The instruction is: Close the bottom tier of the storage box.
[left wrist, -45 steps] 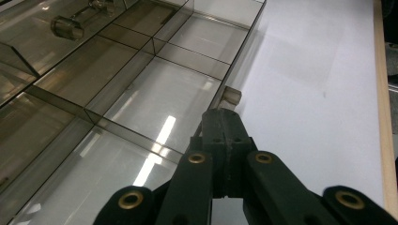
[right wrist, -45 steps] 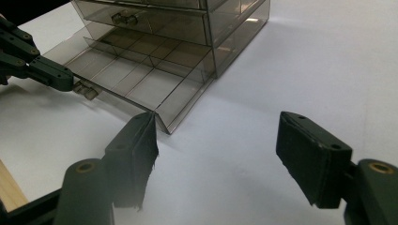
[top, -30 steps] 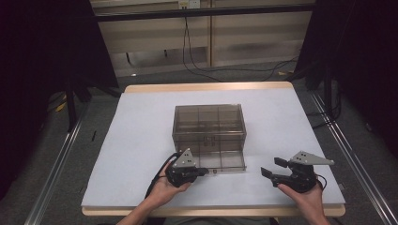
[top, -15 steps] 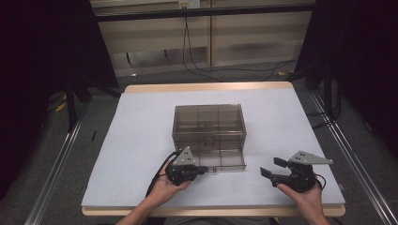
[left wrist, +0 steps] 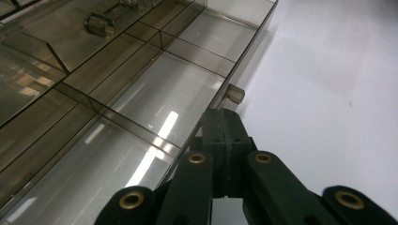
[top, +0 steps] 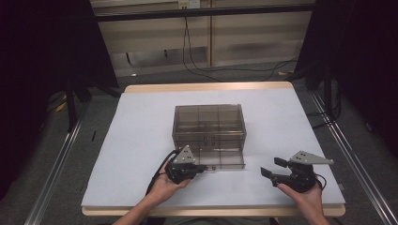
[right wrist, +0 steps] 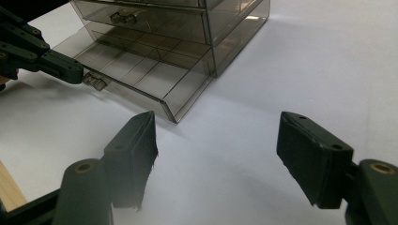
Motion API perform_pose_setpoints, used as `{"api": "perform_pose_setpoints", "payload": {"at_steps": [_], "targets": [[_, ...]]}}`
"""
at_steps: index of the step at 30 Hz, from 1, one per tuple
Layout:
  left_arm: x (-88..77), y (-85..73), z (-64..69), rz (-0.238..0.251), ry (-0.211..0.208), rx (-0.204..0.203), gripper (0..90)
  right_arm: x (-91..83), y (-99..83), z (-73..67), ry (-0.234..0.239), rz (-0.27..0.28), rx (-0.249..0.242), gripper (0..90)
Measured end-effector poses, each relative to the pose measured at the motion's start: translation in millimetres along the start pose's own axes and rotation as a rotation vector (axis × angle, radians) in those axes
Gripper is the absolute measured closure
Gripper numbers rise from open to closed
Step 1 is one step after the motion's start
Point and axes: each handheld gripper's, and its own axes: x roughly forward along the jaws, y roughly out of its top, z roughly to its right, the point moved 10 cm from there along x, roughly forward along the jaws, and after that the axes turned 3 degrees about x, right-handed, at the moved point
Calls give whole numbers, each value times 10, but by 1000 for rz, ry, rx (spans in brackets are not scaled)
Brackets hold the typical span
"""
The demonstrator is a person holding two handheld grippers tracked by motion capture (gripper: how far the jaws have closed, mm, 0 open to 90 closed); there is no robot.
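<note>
A smoky clear drawer cabinet (top: 209,123) stands mid-table, its bottom drawer (top: 220,158) pulled out toward me. The drawer's divided compartments (left wrist: 164,98) look empty. My left gripper (top: 202,166) is shut, its tips (left wrist: 224,115) right against the drawer's small clear handle (left wrist: 233,93); whether any of the handle is pinched I cannot tell. From the right gripper view, that left gripper (right wrist: 70,72) meets the handle (right wrist: 96,82) at the drawer front. My right gripper (top: 271,167) rests near the table's front right, open (right wrist: 217,124), with bare table between its pads.
The white table top (top: 141,140) has a wooden front edge (top: 211,211). An upper drawer is closed, its clear handle (right wrist: 123,18) facing me. Cables lie on the floor behind the table (top: 225,70). Metal rails run along both sides.
</note>
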Motion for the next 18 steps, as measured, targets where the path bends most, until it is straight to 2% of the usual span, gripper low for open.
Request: {"api": "perform_pose_setpoints", "payload": {"at_steps": [10, 18], "targets": [[-1, 14, -18, -3, 1, 5, 900, 5, -4, -4, 1, -2, -2, 290], [19, 28, -37, 11, 13, -15, 900, 9, -6, -12, 4, -7, -1, 290]]}}
